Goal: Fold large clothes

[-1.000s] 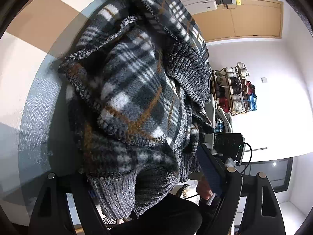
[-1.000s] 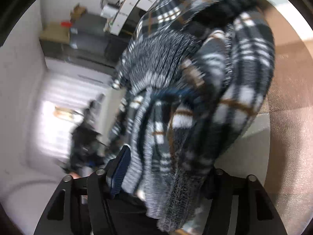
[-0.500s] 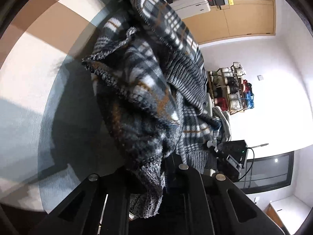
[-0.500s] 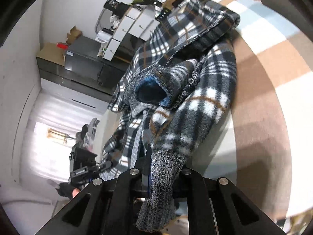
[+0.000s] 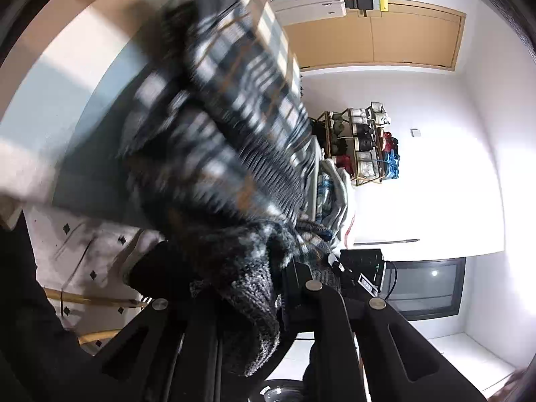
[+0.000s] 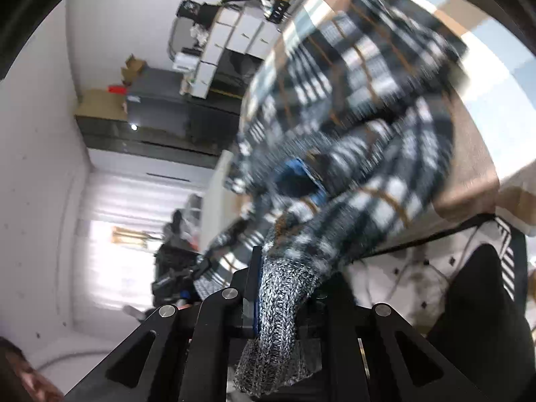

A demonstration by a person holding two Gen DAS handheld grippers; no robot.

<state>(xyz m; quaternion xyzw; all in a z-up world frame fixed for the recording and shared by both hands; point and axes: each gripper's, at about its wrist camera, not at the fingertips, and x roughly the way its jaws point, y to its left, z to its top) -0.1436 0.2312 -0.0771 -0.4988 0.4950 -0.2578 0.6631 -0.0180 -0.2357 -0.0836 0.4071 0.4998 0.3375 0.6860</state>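
Observation:
A large grey, white and brown plaid sweater with ribbed knit cuffs hangs between both grippers, blurred by motion, partly over the striped table. My left gripper is shut on one ribbed edge of it. My right gripper is shut on another ribbed cuff, and the plaid sweater stretches away over the table. A blue lining patch shows inside it.
A shoe rack and wooden doors stand along the wall. A dark screen is low on the right. White drawers and a dark cabinet stand beyond the table. A person's patterned clothing is close by.
Both grippers have pulled the sweater back toward the table's near edge and lifted it. It has stretched out between them, now blurred. One second ago both grippers were open around it.

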